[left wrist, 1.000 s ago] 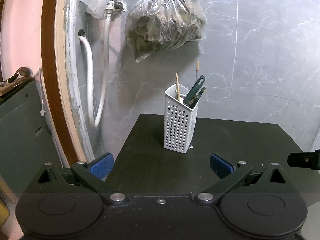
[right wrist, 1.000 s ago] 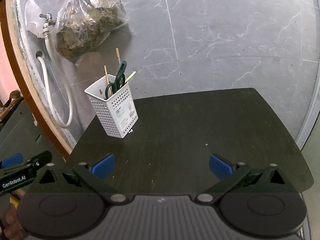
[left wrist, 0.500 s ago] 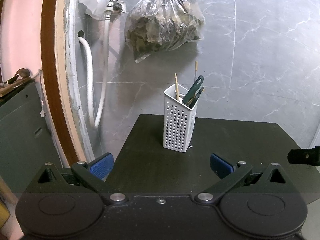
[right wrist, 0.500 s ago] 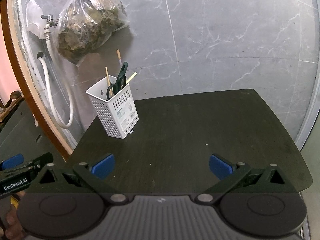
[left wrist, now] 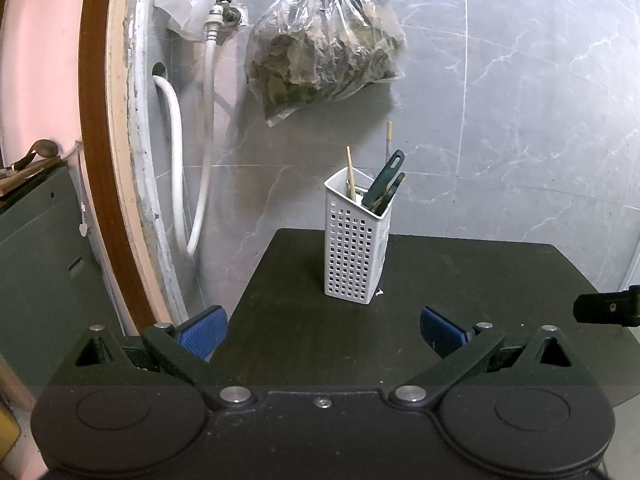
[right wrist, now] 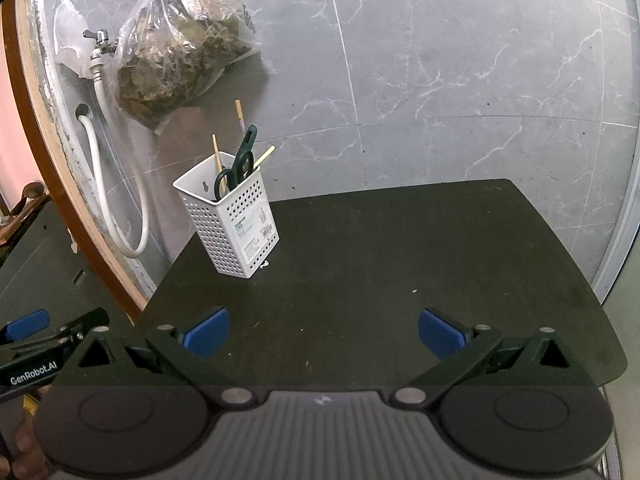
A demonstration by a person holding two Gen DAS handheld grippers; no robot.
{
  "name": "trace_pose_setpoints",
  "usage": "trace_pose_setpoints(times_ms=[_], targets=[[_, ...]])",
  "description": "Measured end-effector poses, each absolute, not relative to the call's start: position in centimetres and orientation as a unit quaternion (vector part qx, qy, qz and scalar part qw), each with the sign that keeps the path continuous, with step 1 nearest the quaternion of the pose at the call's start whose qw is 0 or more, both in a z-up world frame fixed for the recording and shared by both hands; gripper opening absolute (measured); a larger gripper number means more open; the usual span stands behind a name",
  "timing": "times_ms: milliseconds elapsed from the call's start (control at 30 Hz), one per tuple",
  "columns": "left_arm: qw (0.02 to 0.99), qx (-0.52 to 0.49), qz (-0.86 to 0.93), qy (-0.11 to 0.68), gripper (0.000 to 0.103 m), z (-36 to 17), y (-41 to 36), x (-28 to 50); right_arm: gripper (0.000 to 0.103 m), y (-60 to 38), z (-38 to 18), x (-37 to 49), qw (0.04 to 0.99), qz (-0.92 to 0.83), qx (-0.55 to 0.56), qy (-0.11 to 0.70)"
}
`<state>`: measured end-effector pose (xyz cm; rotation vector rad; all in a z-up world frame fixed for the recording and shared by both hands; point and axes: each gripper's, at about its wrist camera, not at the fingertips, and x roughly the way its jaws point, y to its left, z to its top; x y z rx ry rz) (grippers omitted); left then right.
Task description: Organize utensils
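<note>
A white perforated utensil holder (left wrist: 354, 252) stands upright at the back left of the dark table (left wrist: 460, 280); it also shows in the right wrist view (right wrist: 232, 224). It holds green-handled scissors (right wrist: 236, 164), wooden chopsticks (left wrist: 351, 174) and other sticks. My left gripper (left wrist: 322, 330) is open and empty, low over the table's near left edge, well short of the holder. My right gripper (right wrist: 322, 330) is open and empty above the table's front middle (right wrist: 380, 264).
A clear plastic bag of dried leaves (left wrist: 320, 44) hangs on the grey tiled wall behind the holder. A tap with white hoses (left wrist: 208, 80) is at the left beside a brown door frame (left wrist: 96, 140). A dark cabinet (left wrist: 36, 264) stands at far left.
Both grippers have drifted slightly back and up; the holder looks a little smaller and farther. Nothing on the table has moved and both grippers stay open.
</note>
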<state>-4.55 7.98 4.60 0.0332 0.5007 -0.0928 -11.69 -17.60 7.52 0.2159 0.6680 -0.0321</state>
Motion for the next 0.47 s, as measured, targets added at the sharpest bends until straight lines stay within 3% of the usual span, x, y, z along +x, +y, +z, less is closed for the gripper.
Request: trace_pose_setpoints(times_ms=[467], targets=[[0.967, 0.027, -0.045, 0.249, 0.102, 4.38, 7.5, -4.19, 0.103, -17.7, 7.42, -11.53, 0.938, -0.017, 0.107, 0.329]])
